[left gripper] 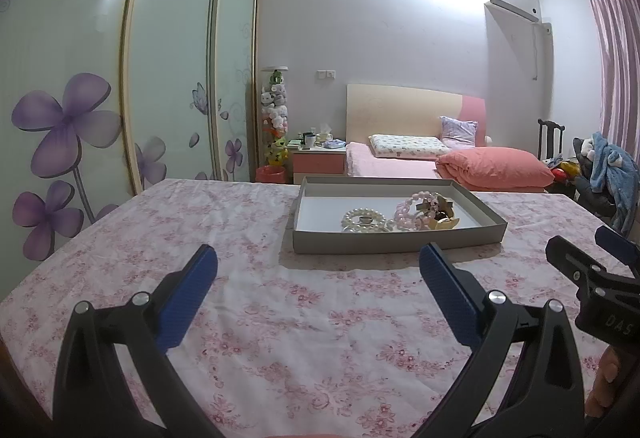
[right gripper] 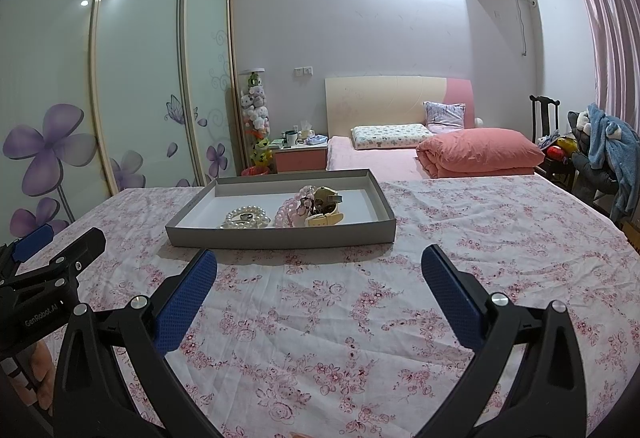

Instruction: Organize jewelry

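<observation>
A shallow grey tray sits on the floral cloth ahead of both grippers. Inside lie a white pearl bracelet with a ring in its middle, a pink bead bracelet, and a cream-strapped watch. My left gripper is open and empty, short of the tray's near wall. My right gripper is open and empty too, just short of the tray and a little to its right. Each gripper shows at the edge of the other's view.
The floral tablecloth covers a wide table. Behind it are a bed with a salmon quilt, a nightstand, and sliding wardrobe doors on the left. A chair piled with clothes stands on the right.
</observation>
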`<state>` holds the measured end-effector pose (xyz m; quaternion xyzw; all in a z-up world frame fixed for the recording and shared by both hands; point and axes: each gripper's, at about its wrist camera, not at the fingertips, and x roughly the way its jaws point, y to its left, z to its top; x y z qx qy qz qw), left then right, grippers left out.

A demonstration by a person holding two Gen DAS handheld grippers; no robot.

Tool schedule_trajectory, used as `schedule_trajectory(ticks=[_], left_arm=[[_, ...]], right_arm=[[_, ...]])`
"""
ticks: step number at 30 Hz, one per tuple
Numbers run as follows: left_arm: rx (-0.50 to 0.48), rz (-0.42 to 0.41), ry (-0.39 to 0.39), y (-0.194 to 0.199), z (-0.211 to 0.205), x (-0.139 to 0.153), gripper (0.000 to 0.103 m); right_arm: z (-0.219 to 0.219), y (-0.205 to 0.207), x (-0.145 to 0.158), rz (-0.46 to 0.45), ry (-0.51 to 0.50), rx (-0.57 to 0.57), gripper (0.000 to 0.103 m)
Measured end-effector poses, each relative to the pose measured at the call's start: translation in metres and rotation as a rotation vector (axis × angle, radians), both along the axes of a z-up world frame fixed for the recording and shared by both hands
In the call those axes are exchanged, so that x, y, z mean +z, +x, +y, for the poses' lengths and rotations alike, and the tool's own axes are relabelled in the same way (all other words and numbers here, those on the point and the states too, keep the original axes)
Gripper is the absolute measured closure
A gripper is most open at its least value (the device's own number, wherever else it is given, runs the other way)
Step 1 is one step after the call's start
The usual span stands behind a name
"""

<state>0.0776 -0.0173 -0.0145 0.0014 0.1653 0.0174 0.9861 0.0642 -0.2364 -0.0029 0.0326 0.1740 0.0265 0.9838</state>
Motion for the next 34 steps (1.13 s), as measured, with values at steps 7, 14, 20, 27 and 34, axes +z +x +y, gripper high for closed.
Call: schedule_trajectory(ticks=[7,14,20,27,34], left_arm=[[-0.005,0.001,-0.003,-0.0012,-0.0003,0.0022,0.004],[-0.006,0.001,-0.004,-0.0007,-0.0005,0.0034,0.004],[-0.007,-0.002,-0.003,0.0002,-0.0006,0.0057,0.004],[-0.007,-0.005,-0.002,0.0015,-0.0011,0.0084,0.004],[-0.007,-0.001,-0.013,0.0028,0.0009,0.0084,0.004]], right_arm=[[0.0012,-0.0008,-0.0008,0.000,0.000,0.000,0.002],[0.0015,-0.0011,-0.0003,-0.001,-0.001,0.001,0.002],[0.0033,-0.0017,-0.0022,0.001,-0.001,0.001,0.002],[0.0025,-0.0008,-0.0015,0.000,0.001,0.001,0.002],[0.0034,-0.0016,-0.0021,0.002,0.001,0.000,0.002]])
